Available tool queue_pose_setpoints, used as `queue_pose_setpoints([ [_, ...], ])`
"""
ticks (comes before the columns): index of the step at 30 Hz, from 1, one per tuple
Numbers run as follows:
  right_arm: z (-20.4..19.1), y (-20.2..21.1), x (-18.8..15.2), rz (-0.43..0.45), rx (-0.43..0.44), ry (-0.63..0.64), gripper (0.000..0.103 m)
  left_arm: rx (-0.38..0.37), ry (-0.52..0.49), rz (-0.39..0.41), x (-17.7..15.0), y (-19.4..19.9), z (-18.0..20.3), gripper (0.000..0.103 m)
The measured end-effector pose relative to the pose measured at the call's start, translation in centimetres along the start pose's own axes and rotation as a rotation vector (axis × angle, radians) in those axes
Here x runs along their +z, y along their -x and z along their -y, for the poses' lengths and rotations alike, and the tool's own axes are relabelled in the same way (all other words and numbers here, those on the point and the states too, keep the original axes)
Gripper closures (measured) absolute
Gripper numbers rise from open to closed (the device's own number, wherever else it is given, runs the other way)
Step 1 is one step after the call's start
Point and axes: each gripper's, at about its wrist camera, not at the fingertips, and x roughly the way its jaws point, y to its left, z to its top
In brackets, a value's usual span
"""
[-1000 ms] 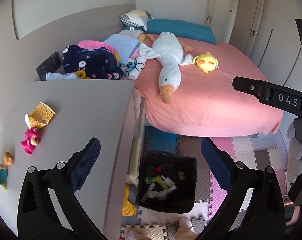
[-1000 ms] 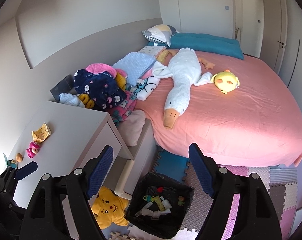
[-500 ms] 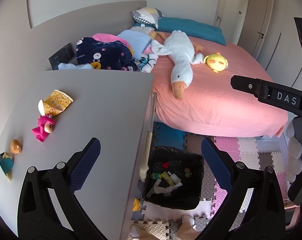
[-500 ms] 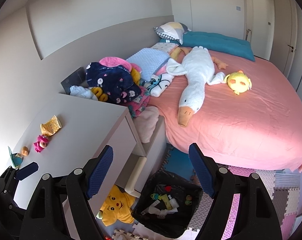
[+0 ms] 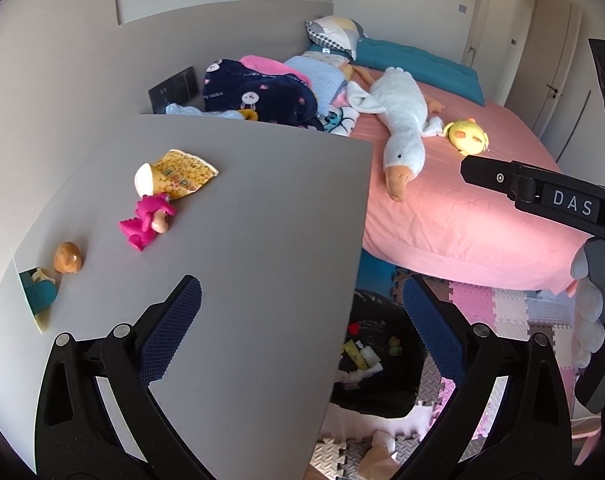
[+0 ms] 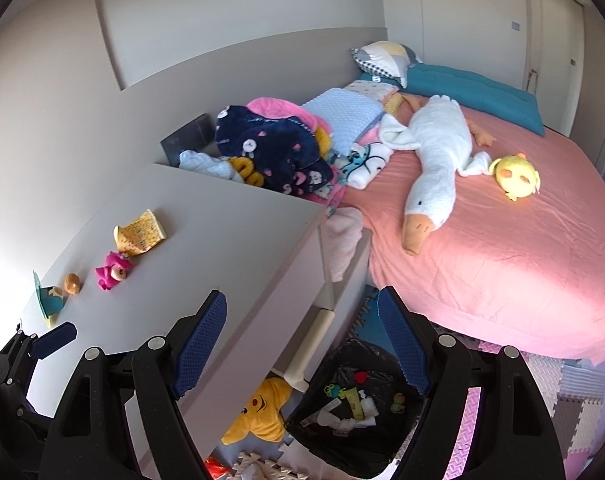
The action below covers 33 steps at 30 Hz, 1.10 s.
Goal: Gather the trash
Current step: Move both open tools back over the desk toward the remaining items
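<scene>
A crumpled yellow wrapper (image 5: 180,174) (image 6: 140,232) lies on the grey dresser top (image 5: 242,240) (image 6: 222,232), touching a pink toy (image 5: 148,220) (image 6: 112,270). A black-lined trash bin (image 5: 378,368) (image 6: 354,404) stands on the floor beside the dresser, with scraps inside. My left gripper (image 5: 300,300) hangs open over the dresser's right edge, nothing between its fingers. My right gripper (image 6: 302,312) is open and empty above the dresser's corner and the bin. The left gripper's tip (image 6: 54,336) shows at the lower left of the right wrist view.
A small brown toy (image 5: 67,258) and a teal item (image 5: 38,300) sit at the dresser's near left. A pink bed (image 6: 502,220) holds a white goose plush (image 6: 434,160), a yellow plush (image 6: 516,176) and piled clothes (image 6: 270,148). A yellow star plush (image 6: 258,412) and foam mats (image 5: 502,312) cover the floor.
Both views have slid left over the dresser: the wrapper and pink toy now sit nearer the middle, and the bin has shifted right. Both grippers have stayed open and empty.
</scene>
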Motion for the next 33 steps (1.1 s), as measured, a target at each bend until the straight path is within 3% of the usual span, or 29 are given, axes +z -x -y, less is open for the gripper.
queue_pose_setpoints([
  [21, -11.8, -4.7, 0.0, -0.077, 0.152, 0.139, 0.024, 0.181, 0.159, -0.011, -3.2, 2.2, -11.1, 0.006],
  [33, -16.9, -7.6, -0.3, -0.127, 0.210, 0.177, 0.024, 0.240, 0.250, -0.016, -4.4, 2.6, -17.3, 0.006],
])
